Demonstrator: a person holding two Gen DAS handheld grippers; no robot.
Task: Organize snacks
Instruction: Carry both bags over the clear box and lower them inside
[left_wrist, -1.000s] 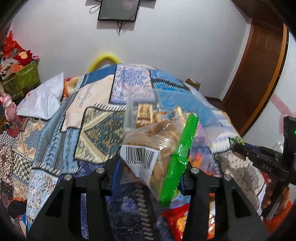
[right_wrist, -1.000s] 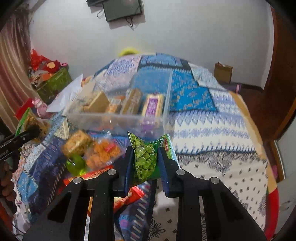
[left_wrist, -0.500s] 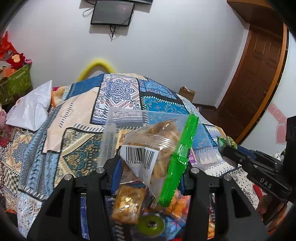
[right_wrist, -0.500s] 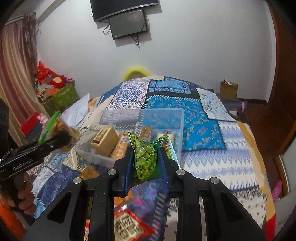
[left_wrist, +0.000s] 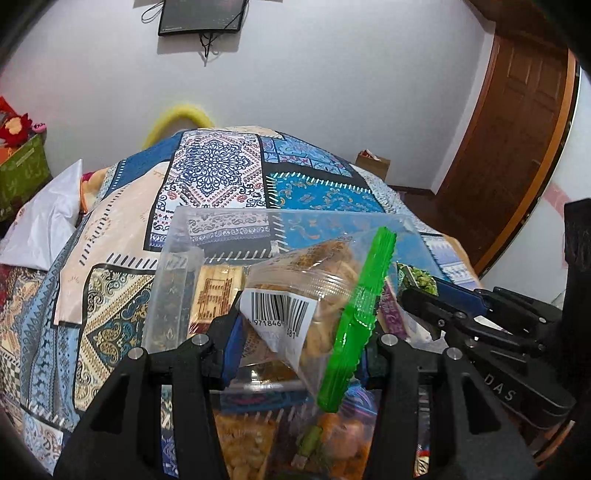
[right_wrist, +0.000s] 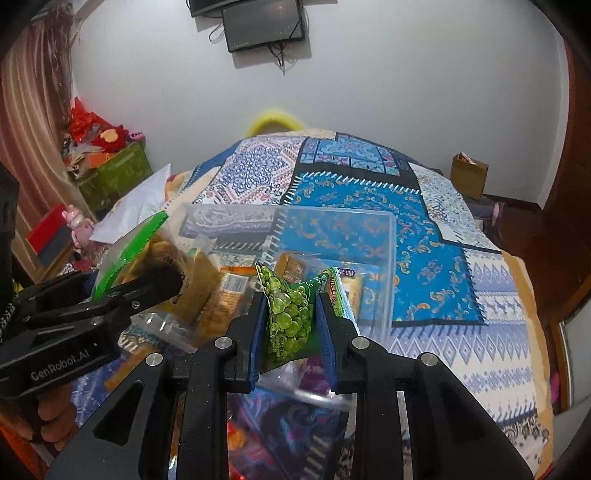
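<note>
Left gripper (left_wrist: 299, 339) pinches a cracker bag (left_wrist: 317, 295); right gripper (right_wrist: 291, 325) pinches a green-pea packet (right_wrist: 291, 314). Clear plastic bin (right_wrist: 384, 236) ahead, loose snack packs (left_wrist: 243, 439) below, on patchwork quilt (right_wrist: 424, 258).

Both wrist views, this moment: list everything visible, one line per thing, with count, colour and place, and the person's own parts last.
bin: one, clear, on the bed, snack packs inside
biscuit bag: one, clear with green seal, in left tool
pea packet: one, green, in right tool
loose snacks: several, orange and red, on the quilt before the bin
quilt: one, blue patchwork, covering the bed
pillow: one, white, bed's left edge
screen: one, black, on wall
green box: one, left of bed, toys on top
paper bag: one, brown, right floor
door: one, brown, right
left tool: black, shut on biscuit bag
right tool: black, shut on pea packet
hand: one, gripping left tool's handle
</note>
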